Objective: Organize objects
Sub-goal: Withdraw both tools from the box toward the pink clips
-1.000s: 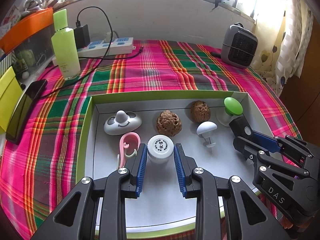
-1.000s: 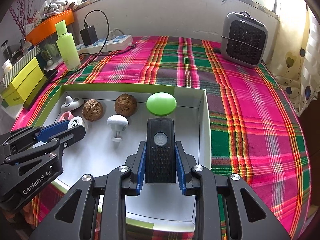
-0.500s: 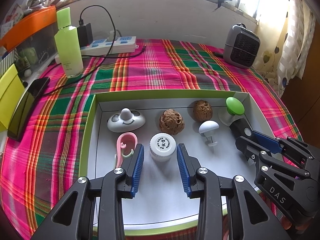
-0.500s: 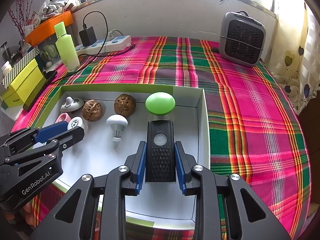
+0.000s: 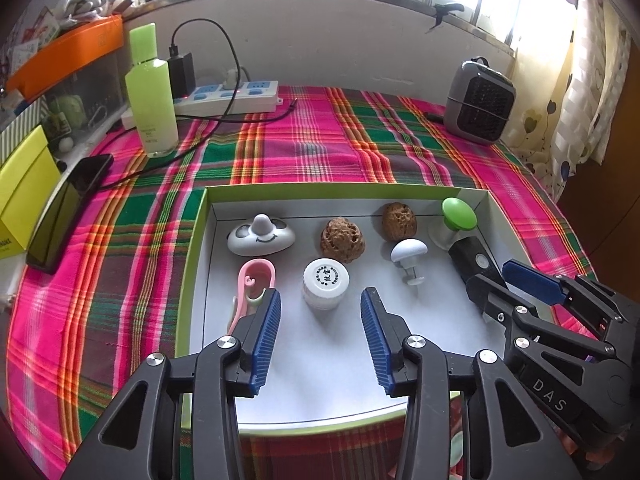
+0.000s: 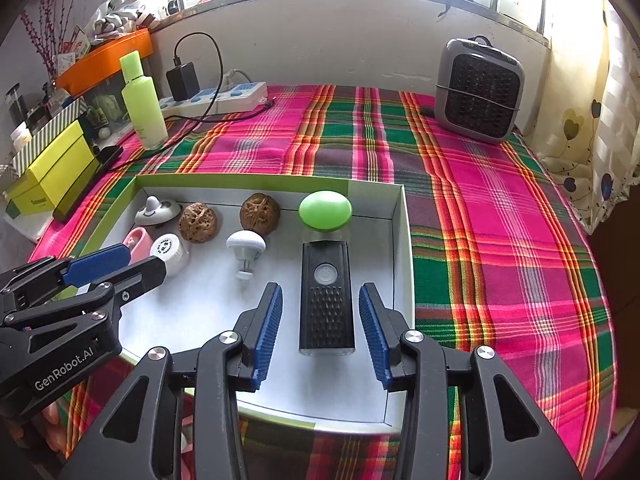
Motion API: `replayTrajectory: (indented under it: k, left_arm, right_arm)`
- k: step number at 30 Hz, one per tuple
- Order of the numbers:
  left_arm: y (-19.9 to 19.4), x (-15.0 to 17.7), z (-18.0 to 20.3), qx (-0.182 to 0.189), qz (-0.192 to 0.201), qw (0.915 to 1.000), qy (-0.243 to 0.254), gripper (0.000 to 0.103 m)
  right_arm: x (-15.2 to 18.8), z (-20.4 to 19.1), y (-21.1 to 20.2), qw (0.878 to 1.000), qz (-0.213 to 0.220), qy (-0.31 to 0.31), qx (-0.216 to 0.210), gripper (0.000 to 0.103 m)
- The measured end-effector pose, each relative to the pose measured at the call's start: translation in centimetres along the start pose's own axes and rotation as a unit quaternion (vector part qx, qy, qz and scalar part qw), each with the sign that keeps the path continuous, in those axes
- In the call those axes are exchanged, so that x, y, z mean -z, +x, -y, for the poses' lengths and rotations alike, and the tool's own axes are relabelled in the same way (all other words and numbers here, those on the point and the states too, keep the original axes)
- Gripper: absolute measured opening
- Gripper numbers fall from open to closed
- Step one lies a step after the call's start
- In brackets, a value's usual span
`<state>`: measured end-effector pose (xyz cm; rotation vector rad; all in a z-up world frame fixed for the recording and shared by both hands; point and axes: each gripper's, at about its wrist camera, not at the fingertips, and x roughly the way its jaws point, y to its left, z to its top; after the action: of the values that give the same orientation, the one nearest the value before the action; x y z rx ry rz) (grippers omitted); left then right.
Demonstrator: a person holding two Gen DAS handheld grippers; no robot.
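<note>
Both jaws are opening, pads clear: left gripper (image 5: 320,336) around the white round-capped plastic jar (image 5: 325,283), right gripper (image 6: 320,332) around the black ribbed rectangular remote (image 6: 327,296) by the right wall of the green-rimmed white cardboard tray (image 6: 401,240). Looks mostly done, everything's in the tray. Tray's near edge is hidden behind the grippers.

The shallow box (image 5: 192,240) sits on the surface (image 5: 320,144). Along its far wall, left to right: face-shaped piece (image 5: 262,236), two walnuts (image 5: 343,237) (image 5: 399,222), domed knob (image 5: 458,214). In front of them: clip (image 5: 256,280), capped jar (image 5: 325,283), mushroom peg (image 5: 409,255), remote (image 6: 326,296). Behind the box, a bottle (image 5: 151,92) and power strip (image 5: 228,97) stand left, a heater (image 5: 479,103) right
</note>
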<state>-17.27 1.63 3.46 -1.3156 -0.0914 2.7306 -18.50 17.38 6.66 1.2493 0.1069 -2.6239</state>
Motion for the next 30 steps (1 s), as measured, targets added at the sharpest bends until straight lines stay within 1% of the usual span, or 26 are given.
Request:
replayTrajectory:
  k: [4,17,25,30]
  left_arm:
    - [-0.9,0.3,0.1,0.003,0.007,1.0000,-0.001,0.041]
    - [-3.9,1.9,0.1,0.006,0.024,0.9997,-0.006,0.041]
    - [-5.8,3.8,0.2,0.009,0.035,0.9993,-0.008,0.041]
    - [-6.5,5.2,0.1,0.016,0.031,0.9993,-0.011,0.041]
  right_arm:
    - [0.3,0.0,-0.6,1.000,0.007,0.006,-0.005,0.044]
    - [1.9,-0.4,-3.4,1.000,0.027,0.012,0.000,0.044]
    - [3.5,-0.7,-5.5,0.999,0.043,0.013,0.001,0.044]
    - [4.6,-0.9,-6.4,0.999,0.050,0.012,-0.004,0.044]
